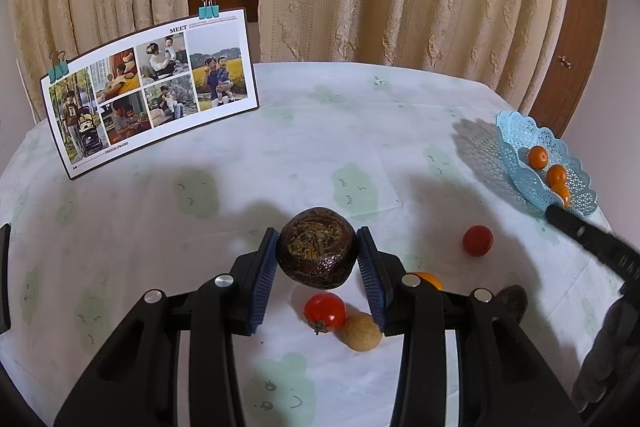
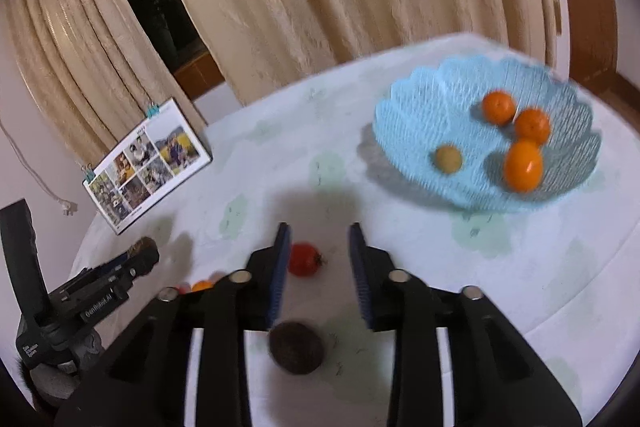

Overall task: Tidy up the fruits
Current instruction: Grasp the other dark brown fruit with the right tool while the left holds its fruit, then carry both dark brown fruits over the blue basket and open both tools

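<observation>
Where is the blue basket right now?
The blue basket sits at the table's far right, holding three orange fruits and a yellowish one, beyond the open right gripper.

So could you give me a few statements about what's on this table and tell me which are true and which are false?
1. The left gripper holds a dark brown fruit between its fingers. True.
2. The right gripper is clamped on a tomato. False: its fingers are apart and hold nothing; a red tomato lies on the table beyond them.
3. The blue basket holds three orange fruits and one small yellowish one. True.
4. The basket is empty of orange fruit. False: three lie in it.
5. A photo board stands on the table. True.
</observation>
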`<state>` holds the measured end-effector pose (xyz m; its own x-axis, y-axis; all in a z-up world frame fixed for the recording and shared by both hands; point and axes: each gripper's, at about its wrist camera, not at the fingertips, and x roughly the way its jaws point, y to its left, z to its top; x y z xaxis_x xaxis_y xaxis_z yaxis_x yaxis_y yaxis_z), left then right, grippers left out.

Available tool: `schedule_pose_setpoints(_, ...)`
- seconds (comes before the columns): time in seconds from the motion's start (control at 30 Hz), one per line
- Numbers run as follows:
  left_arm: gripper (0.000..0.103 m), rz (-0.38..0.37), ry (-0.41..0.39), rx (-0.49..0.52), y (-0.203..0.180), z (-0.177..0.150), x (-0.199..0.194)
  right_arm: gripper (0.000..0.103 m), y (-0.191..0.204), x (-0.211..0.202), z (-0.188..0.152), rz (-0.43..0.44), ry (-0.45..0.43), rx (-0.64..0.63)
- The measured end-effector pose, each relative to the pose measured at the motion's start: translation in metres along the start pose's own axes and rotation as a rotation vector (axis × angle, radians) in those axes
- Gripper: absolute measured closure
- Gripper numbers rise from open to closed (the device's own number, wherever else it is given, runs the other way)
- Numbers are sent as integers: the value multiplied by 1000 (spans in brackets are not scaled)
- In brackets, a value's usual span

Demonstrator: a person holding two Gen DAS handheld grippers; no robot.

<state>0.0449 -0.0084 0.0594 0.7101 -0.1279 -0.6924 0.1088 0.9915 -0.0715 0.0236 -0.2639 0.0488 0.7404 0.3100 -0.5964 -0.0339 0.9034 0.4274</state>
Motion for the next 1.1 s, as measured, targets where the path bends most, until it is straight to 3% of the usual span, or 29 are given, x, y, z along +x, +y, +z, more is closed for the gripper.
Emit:
schedule_pose_setpoints(0.07,63,0,-2,-3,0,0,0,58,3,6,-9,13,39,-7)
schedule_pose_setpoints(0.1,63,-1,-4,-5,1,1,-1,48,6,8,-14,17,53,-20)
schedule_pose_setpoints(0.17,63,-1,-5,-9,1,1,-2,38,12,11,-26,20,80,-50)
schedule_pose_setpoints(0.33,63,-1,-4,-9,1,1,-3,39,27,27,-47,-1,153,-138)
schedule_pose_setpoints(0.43,63,-1,-10,-7,0,1,-5,46,39,33,-56,-58,164,-218)
schedule_pose_setpoints(0.5,63,-1,-10,-7,1,1,-4,64,43,34,-59,-73,168,-249)
schedule_pose_setpoints(0.6,63,-1,-8,-7,2,1,-5,64,42,31,-59,-70,166,-251)
schedule_pose_setpoints(0.83,63,2,-10,-1,0,1,-5,64,28,-1,-31,-70,47,-203)
schedule_pose_setpoints(1.1,63,1,-8,12,-7,0,-4,64,-21,-33,19,-137,-110,-82)
